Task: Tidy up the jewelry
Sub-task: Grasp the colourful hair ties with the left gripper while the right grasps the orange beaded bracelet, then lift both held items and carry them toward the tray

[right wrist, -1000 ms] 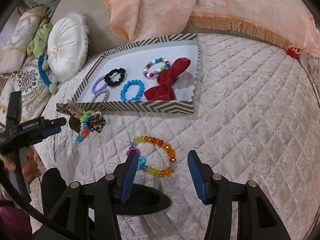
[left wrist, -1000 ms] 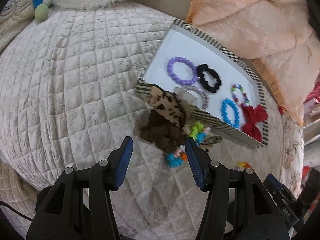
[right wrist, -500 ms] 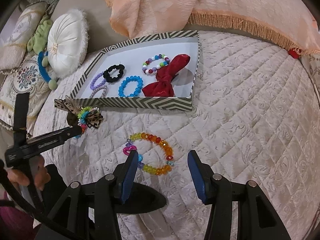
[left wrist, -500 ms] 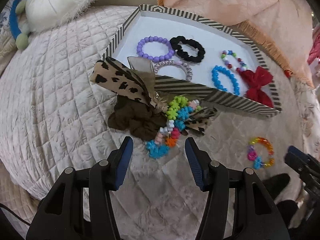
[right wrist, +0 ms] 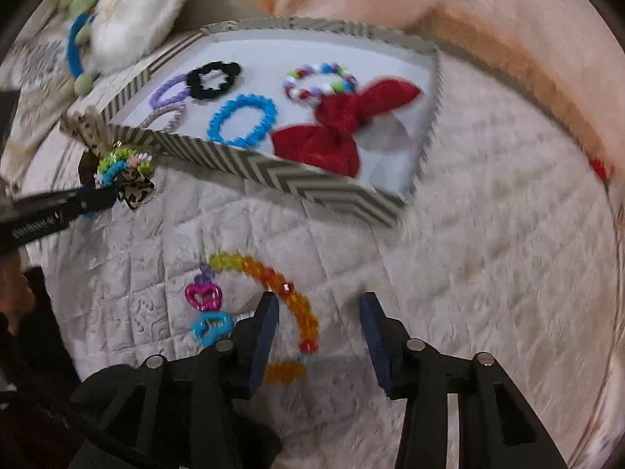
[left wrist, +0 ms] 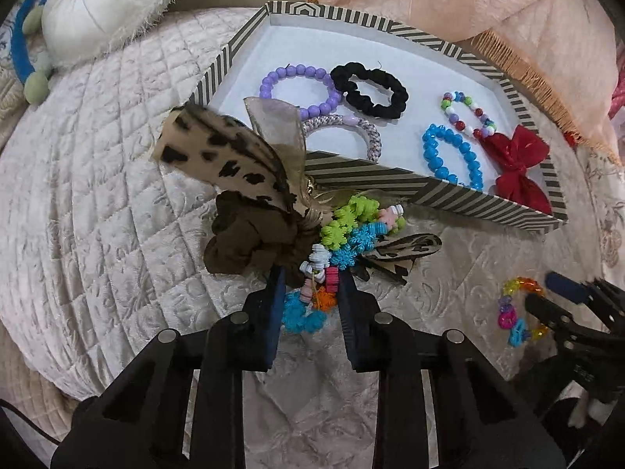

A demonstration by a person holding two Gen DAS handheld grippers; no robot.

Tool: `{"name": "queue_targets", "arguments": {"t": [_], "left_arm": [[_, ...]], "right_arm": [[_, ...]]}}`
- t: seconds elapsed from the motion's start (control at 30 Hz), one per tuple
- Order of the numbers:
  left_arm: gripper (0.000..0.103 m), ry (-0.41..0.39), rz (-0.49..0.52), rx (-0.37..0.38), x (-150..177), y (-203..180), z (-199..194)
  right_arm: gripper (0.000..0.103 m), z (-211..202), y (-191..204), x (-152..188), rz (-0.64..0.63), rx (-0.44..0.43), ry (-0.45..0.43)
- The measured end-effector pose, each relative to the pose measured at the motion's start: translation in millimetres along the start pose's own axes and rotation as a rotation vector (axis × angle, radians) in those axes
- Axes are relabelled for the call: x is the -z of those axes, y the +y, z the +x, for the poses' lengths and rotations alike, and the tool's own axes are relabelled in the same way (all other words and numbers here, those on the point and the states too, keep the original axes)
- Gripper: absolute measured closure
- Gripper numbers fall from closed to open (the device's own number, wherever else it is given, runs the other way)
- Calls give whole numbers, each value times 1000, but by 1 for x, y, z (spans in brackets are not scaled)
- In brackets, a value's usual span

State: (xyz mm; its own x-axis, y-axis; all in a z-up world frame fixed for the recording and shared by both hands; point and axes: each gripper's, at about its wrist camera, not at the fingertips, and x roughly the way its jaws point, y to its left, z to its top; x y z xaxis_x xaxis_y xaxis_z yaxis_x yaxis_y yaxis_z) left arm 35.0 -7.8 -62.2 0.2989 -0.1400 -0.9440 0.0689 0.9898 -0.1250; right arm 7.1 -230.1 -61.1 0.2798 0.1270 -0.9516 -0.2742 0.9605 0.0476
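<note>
- Left view: left gripper (left wrist: 312, 293) closing, colourful bracelet (left wrist: 336, 246) between its jaws, beside the tray (left wrist: 390, 179).
- Right view: right gripper (right wrist: 320, 312) closing around orange bead bracelet (right wrist: 289, 297); open quilt (right wrist: 488, 234) rightward.

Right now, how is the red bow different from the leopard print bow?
The red bow lies inside the striped tray by itself; the leopard print bow sits outside on the quilt, tangled with a colourful bracelet. The red one is plain and shiny, the leopard one spotted tan and black. Both are fabric bows.
</note>
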Motion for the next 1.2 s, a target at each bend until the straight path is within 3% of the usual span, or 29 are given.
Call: {"name": "queue_targets", "arguments": {"t": [0.03,0.07,0.13,0.47,0.93,1.1,1.2], "left_arm": [[81,-1,-5,17,1,2,-3],[90,-2,-7,33,1,2,-7],[90,-5,-3,63,3,3,-16],[90,-43,-29,167,2,12,-64],[90,-176,16,189,-6,-4,-137],[90,-205,18,178,-11,-6,-147],[90,-206,20,183,-9,-7,-149]], "right_arm": [[73,0,3,-2,-20,-1,1],[79,0,4,-3,-34,2,-2],[93,-4,6,-4,-56,-27,-30],[93,-60,8,2,-7,-89,-170],[94,-135,8,-11,-4,-79,-324],[94,-130,7,-14,12,-120,-308],[91,-97,1,-12,25,-104,-216]]}}
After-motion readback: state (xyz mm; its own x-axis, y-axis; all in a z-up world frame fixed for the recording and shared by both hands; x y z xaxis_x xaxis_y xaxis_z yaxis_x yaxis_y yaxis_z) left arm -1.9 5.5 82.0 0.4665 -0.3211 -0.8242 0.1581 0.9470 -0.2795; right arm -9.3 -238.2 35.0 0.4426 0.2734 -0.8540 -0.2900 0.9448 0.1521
